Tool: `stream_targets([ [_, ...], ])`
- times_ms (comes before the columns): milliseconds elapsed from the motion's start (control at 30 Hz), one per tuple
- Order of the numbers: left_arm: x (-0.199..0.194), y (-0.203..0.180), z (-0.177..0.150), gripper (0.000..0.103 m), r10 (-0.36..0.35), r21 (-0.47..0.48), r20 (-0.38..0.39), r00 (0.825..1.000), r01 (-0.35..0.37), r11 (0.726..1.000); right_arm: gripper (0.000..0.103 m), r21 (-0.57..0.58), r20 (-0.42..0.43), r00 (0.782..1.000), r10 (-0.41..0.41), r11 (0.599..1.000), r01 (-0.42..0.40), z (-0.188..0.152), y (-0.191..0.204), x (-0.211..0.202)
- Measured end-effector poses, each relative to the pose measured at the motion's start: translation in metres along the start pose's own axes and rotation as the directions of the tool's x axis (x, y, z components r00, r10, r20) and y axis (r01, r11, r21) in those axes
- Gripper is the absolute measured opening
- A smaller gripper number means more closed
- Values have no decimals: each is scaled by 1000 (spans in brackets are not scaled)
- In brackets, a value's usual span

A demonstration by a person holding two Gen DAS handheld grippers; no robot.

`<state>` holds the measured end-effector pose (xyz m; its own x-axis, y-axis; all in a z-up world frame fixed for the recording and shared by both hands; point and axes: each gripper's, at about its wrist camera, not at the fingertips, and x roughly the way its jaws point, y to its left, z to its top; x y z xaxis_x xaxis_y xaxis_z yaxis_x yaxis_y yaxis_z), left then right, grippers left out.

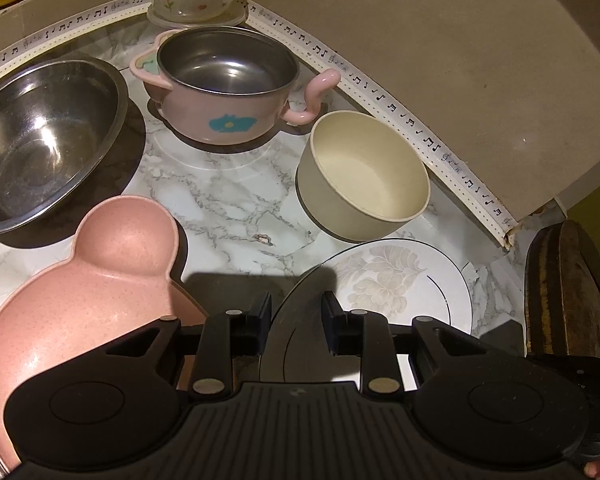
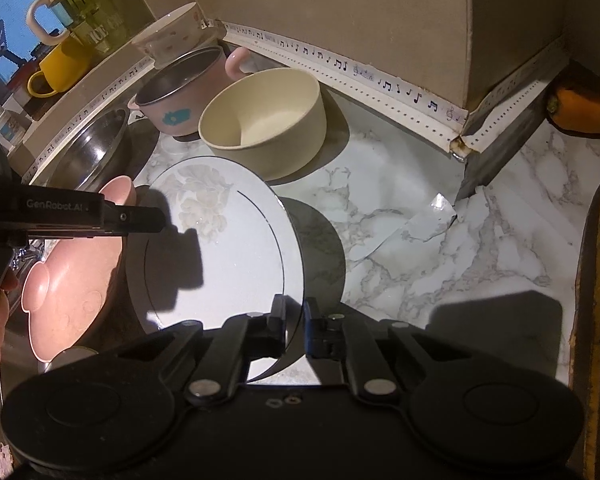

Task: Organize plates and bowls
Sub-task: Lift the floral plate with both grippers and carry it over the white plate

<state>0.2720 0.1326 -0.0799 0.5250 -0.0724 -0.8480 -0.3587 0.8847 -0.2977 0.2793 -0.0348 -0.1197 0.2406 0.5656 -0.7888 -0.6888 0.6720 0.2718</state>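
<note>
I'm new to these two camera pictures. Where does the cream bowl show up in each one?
Left wrist view: the cream bowl sits right of centre, above the white plate.
Right wrist view: the cream bowl sits upper middle, behind the white plate.
Shared landmark: the pink pot with a blue flower stands up and left of the bowl in both.

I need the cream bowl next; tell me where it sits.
The cream bowl stands on the marble counter near the back wall trim, right of the pink handled pot, just behind the floral plate.
</note>
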Motion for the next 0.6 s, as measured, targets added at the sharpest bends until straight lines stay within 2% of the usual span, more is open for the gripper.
stream_targets([
  [600, -46, -2, -6, 26, -1, 3, 8, 1000, 1, 1000, 7, -40, 34, 999, -5, 999, 7, 5, 18, -34],
])
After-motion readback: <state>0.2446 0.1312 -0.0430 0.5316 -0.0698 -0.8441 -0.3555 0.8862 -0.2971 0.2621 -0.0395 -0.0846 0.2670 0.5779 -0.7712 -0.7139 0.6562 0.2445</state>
